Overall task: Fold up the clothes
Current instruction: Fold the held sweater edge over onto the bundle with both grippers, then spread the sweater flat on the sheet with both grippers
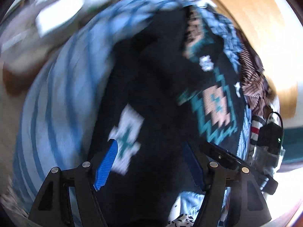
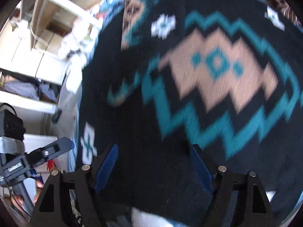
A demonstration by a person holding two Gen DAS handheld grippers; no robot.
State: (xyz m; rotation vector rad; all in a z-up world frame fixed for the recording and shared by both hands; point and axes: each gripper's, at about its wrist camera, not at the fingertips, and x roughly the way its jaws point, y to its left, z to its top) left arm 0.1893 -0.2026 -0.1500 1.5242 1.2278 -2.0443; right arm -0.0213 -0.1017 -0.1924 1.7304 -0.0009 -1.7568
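Note:
A black garment with teal, tan and white geometric patterns point(image 1: 161, 94) fills both views; it also shows in the right wrist view point(image 2: 189, 113). My left gripper point(image 1: 151, 162) is open just above the black cloth, with its blue pads apart. My right gripper point(image 2: 154, 168) is open too, close over the same garment, with nothing between its pads. Both views are blurred by motion. The other gripper shows at the lower right of the left wrist view point(image 1: 269, 143) and at the lower left of the right wrist view point(image 2: 28, 164).
A light blue striped cloth point(image 1: 56, 104) lies under and left of the black garment. More patterned clothes point(image 1: 253, 79) are piled at the right, by a wooden surface point(image 1: 255, 19). White shelves with stored items point(image 2: 37, 56) stand at the left.

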